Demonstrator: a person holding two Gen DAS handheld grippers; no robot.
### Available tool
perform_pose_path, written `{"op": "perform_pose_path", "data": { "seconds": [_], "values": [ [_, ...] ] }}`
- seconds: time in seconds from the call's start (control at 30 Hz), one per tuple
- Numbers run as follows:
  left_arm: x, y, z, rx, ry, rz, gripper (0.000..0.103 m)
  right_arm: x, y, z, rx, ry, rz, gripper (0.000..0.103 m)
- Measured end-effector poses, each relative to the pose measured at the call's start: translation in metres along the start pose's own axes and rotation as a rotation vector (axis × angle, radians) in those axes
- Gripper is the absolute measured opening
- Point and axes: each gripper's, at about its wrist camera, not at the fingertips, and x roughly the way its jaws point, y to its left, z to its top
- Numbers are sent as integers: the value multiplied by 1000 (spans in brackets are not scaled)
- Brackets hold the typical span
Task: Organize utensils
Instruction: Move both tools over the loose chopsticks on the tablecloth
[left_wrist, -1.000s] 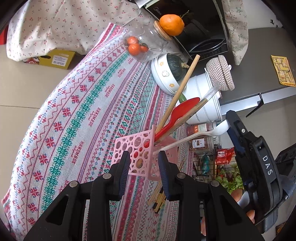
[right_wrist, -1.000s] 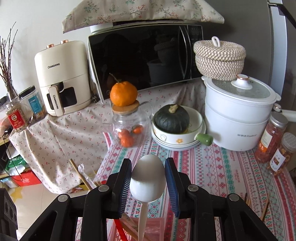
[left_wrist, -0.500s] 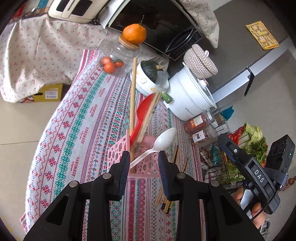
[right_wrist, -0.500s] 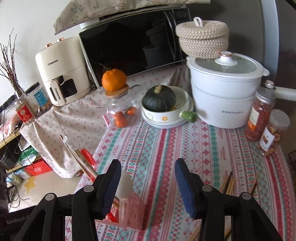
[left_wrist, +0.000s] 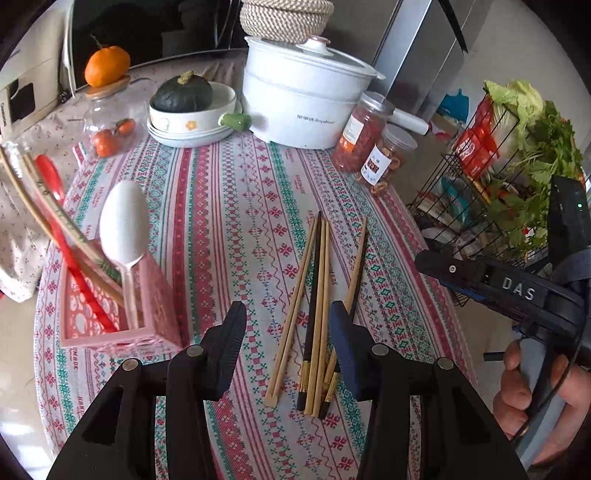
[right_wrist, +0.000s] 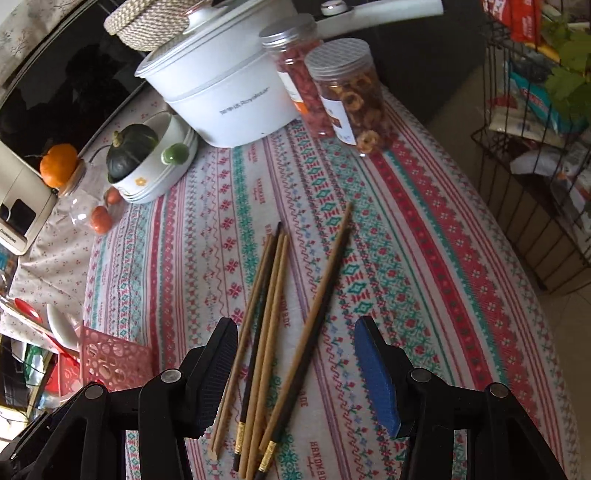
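A pink perforated holder (left_wrist: 155, 314) stands on the patterned tablecloth at the left. It holds a white spoon (left_wrist: 122, 225), a red spoon (left_wrist: 51, 181) and wooden chopsticks. It also shows in the right wrist view (right_wrist: 110, 365). Several loose chopsticks (left_wrist: 317, 295), wooden and black, lie side by side mid-table and show in the right wrist view (right_wrist: 273, 325). My left gripper (left_wrist: 288, 332) is open and empty, right of the holder, above the chopsticks' near ends. My right gripper (right_wrist: 295, 373) is open and empty over the chopsticks; its body shows in the left wrist view (left_wrist: 495, 284).
At the back stand a white pot (left_wrist: 303, 99), a bowl with a dark squash (left_wrist: 184, 99), a glass jar under an orange (left_wrist: 107, 66) and two snack jars (left_wrist: 369, 144). A wire rack with vegetables (left_wrist: 517, 166) stands past the table's right edge.
My right gripper let go of the white spoon, which now stands in the holder, and moved over the loose chopsticks. My left gripper opened, released the holder and moved right.
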Motion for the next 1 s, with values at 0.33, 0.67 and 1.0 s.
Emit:
{"op": "perform_pose_path", "data": {
  "seconds": [0.33,0.67,1.0],
  "values": [
    [108,-26,33,55,148,132,41,-4,-24,6,102,9,58,45],
    [138,-32,41,137,214,114,10,-2,-24,12,96,19,69,43],
    [107,-13,24,72,152,48,9,20,-17,13,47,75,40,30]
  ]
}}
